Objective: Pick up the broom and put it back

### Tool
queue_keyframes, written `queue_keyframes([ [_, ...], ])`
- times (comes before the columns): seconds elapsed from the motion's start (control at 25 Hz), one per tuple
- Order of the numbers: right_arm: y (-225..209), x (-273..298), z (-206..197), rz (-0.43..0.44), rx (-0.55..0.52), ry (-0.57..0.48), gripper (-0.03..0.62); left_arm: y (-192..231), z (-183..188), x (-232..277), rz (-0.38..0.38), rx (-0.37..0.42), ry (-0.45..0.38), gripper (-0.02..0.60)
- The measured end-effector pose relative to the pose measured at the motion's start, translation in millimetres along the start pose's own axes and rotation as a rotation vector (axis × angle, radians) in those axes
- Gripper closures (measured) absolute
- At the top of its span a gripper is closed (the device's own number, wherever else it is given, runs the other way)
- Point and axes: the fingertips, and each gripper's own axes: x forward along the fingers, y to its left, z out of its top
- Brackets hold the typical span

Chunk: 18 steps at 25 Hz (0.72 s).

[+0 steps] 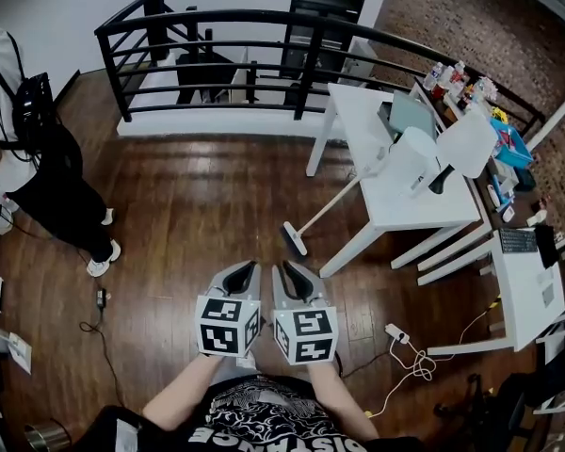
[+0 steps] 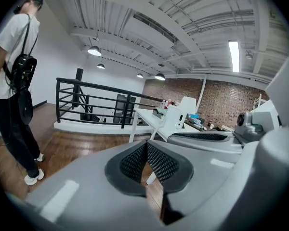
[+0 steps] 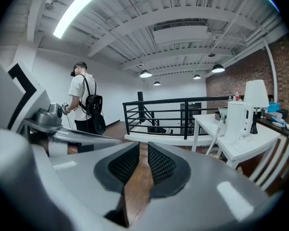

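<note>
The broom (image 1: 320, 217) leans against the white table (image 1: 358, 111), its dark head (image 1: 294, 239) on the wooden floor and its pale handle slanting up to the right. In the right gripper view the handle (image 3: 215, 139) shows beside a table leg. Both grippers are held side by side low in the head view, short of the broom head. The left gripper (image 1: 244, 276) (image 2: 145, 144) has its pad tips touching and holds nothing. The right gripper (image 1: 291, 280) (image 3: 140, 148) shows a narrow gap between its pads, with only floor seen through it.
A person in black trousers (image 1: 52, 182) with a backpack stands at the left. A black railing (image 1: 245, 26) runs across the far side. White chairs and a second desk (image 1: 527, 290) stand at the right. A power strip and cables (image 1: 400, 337) lie on the floor.
</note>
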Motion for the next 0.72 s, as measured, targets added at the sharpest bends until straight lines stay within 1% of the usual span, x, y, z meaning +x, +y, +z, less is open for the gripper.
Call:
queue_keyframes([
  [0.12, -2, 11, 2, -0.004, 0.012, 0.0, 0.566, 9, 6, 6, 0.0, 0.003, 0.004, 0.577],
  [0.32, -5, 25, 8, -0.012, 0.024, -0.012, 0.566, 11, 8, 16, -0.022, 0.014, 0.014, 0.577],
  [0.72, -35, 64, 17, -0.018, 0.049, -0.03, 0.565, 21, 23, 60, -0.028, 0.036, 0.021, 0.577],
])
